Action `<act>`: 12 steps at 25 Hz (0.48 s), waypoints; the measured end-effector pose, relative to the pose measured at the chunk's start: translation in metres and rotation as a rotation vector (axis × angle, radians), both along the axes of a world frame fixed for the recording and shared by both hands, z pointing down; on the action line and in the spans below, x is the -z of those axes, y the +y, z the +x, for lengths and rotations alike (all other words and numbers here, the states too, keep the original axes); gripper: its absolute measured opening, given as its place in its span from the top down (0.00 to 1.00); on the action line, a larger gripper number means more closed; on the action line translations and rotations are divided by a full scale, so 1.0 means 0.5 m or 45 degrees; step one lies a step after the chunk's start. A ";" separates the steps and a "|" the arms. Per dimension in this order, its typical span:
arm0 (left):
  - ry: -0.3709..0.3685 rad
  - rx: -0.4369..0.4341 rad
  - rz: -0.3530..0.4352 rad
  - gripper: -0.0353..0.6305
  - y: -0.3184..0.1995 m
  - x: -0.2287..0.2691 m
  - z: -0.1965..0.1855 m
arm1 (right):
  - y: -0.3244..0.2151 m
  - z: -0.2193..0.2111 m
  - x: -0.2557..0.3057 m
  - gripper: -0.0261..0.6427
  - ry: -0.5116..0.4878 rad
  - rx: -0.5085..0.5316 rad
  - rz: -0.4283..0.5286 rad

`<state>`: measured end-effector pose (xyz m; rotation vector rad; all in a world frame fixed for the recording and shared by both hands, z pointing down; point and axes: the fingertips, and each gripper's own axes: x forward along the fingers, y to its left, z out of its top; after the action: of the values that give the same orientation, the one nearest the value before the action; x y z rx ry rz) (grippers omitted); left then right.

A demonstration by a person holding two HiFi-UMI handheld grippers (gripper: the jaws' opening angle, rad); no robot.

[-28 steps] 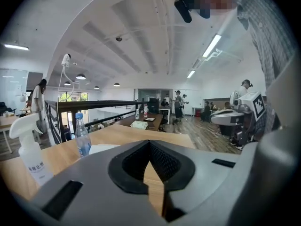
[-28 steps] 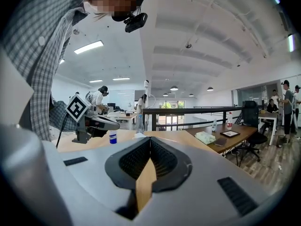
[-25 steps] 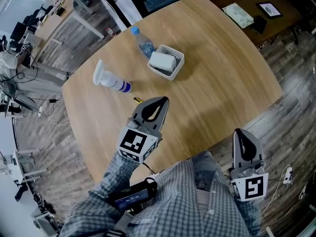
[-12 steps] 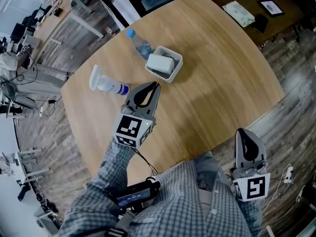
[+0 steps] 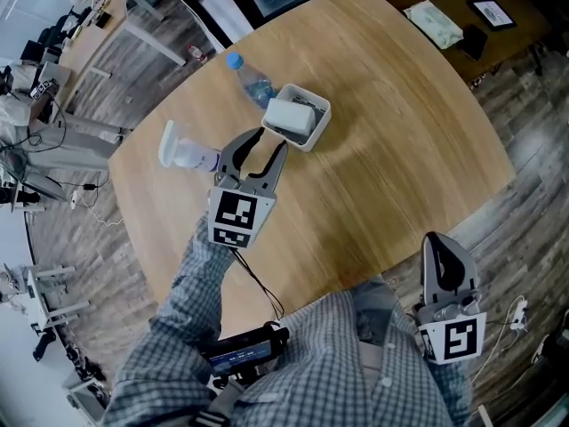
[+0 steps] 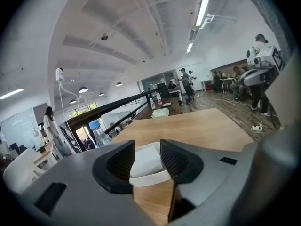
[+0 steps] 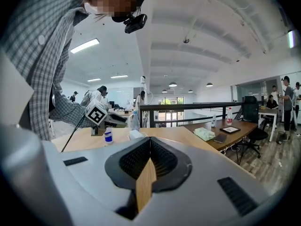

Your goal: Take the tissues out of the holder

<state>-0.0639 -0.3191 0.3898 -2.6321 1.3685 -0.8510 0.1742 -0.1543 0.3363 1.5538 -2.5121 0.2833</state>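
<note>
A white holder (image 5: 313,124) with a pale tissue pack (image 5: 289,114) in it stands on the round wooden table (image 5: 391,140). My left gripper (image 5: 269,140) hovers just short of the holder's near side, its jaws opening, with nothing pressed between them. In the left gripper view the tissue pack (image 6: 146,160) and the holder (image 6: 151,178) show through the gap of that gripper (image 6: 146,149). My right gripper (image 5: 436,238) stays shut and empty off the table's near edge, by the person's checked shirt. In the right gripper view its jaws (image 7: 149,144) meet with nothing in them.
A clear water bottle (image 5: 252,80) with a blue cap lies just behind the holder. A white spray bottle (image 5: 181,154) lies to the left of my left gripper. A dark side table (image 5: 498,34) at the top right carries a tissue packet (image 5: 434,23) and small devices.
My left gripper has moved forward across the table to the holder, and its jaws have gone from shut to apart. The right gripper has stayed where it was.
</note>
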 end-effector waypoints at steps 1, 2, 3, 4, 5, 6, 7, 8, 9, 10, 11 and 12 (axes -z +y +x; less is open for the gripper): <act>-0.025 -0.012 0.003 0.70 -0.007 -0.006 0.001 | -0.002 0.000 -0.001 0.94 -0.003 -0.003 -0.001; -0.050 -0.023 0.007 0.70 -0.014 -0.011 0.002 | -0.004 -0.001 -0.001 0.94 -0.003 -0.004 -0.003; -0.078 -0.030 0.011 0.68 -0.021 -0.016 0.002 | -0.005 0.000 -0.004 0.94 0.005 0.001 -0.008; -0.109 -0.032 0.017 0.67 -0.028 -0.021 0.001 | -0.002 0.001 -0.009 0.94 0.026 0.017 -0.017; -0.143 -0.031 0.024 0.65 -0.034 -0.027 -0.001 | 0.001 0.003 -0.017 0.94 0.054 0.037 -0.027; -0.176 -0.030 0.030 0.64 -0.040 -0.032 -0.004 | 0.004 0.005 -0.023 0.94 0.076 0.052 -0.035; -0.204 -0.032 0.035 0.63 -0.045 -0.036 -0.005 | 0.004 0.006 -0.026 0.94 0.084 0.056 -0.039; -0.224 -0.038 0.038 0.63 -0.049 -0.040 -0.004 | 0.003 0.006 -0.026 0.94 0.083 0.053 -0.040; -0.239 -0.045 0.040 0.62 -0.053 -0.044 -0.004 | 0.000 0.006 -0.025 0.94 0.071 0.042 -0.038; -0.250 -0.052 0.038 0.62 -0.056 -0.047 -0.003 | -0.005 0.005 -0.020 0.94 0.050 0.024 -0.035; -0.260 -0.058 0.034 0.62 -0.059 -0.051 -0.003 | -0.009 0.003 -0.015 0.94 0.024 0.004 -0.036; -0.270 -0.064 0.028 0.62 -0.061 -0.055 -0.004 | -0.012 0.001 -0.010 0.94 0.007 -0.008 -0.038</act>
<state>-0.0657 -0.3496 0.4174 -2.4641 1.2457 -1.0665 0.1746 -0.1603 0.3415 1.5497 -2.4875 0.3159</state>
